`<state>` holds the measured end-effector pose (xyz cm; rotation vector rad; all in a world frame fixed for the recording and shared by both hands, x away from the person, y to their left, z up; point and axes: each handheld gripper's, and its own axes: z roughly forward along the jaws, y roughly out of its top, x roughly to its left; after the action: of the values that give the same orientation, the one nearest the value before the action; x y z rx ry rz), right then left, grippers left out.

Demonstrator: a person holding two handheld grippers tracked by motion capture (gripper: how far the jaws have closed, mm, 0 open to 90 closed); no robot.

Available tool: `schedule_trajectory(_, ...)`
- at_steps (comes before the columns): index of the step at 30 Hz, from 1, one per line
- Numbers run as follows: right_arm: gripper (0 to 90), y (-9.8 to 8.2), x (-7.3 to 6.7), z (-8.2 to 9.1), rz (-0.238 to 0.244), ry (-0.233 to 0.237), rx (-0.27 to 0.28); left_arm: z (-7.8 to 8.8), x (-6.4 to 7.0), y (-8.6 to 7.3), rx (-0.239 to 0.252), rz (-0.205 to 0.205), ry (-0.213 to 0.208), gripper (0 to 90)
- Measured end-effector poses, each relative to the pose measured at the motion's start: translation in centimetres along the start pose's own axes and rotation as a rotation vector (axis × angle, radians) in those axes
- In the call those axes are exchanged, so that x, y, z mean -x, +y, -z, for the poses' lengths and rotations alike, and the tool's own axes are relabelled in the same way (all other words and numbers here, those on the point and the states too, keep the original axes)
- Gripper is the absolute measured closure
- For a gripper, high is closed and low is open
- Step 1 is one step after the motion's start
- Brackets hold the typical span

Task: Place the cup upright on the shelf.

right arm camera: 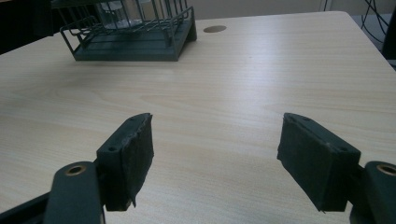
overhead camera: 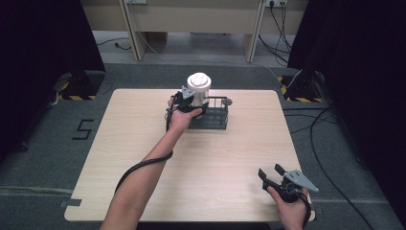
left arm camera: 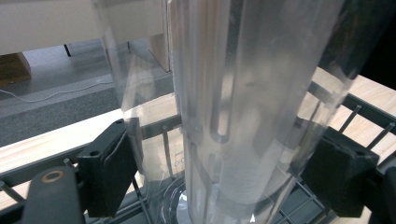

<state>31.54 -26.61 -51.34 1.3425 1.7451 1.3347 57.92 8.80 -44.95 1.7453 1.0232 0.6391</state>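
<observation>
The left tool (overhead camera: 187, 102) has its jaws closed around a clear plastic jar (left arm camera: 243, 112) with a white lid, standing upright in the dark wire rack (overhead camera: 216, 117) at the worktop's (overhead camera: 143, 143) far side; the right tool (overhead camera: 273, 176) hangs wide, empty, near the front edge

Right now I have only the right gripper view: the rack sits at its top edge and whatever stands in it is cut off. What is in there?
Observer: A clear container with a white lid, standing upright at the left end of the wire rack.
Operator: And where is the other hand?
Observer: At that container. The left hand-held gripper has one jaw on each side of it, low down, just above the rack's rim. I cannot tell whether the pads press on it.
</observation>
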Motion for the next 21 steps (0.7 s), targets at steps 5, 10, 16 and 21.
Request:
schedule_trajectory(5,27.0,0.01,-0.05,-0.02,0.0,0.002,-0.002,0.07,0.06,0.02,-0.01,-0.011,-0.001,17.3)
schedule_trajectory(10,26.9,0.0,-0.1,-0.02,0.0,0.005,-0.003,0.11,0.16,-0.04,-0.013,-0.02,0.003,17.2)
schedule_trajectory(16,26.9,0.0,-0.1,-0.03,0.001,0.006,-0.003,0.22,0.14,-0.12,-0.01,-0.029,0.002,17.1)
schedule_trajectory(21,26.8,0.0,-0.1,-0.03,0.0,0.007,-0.006,0.43,0.04,-0.33,0.008,-0.036,0.003,16.5)
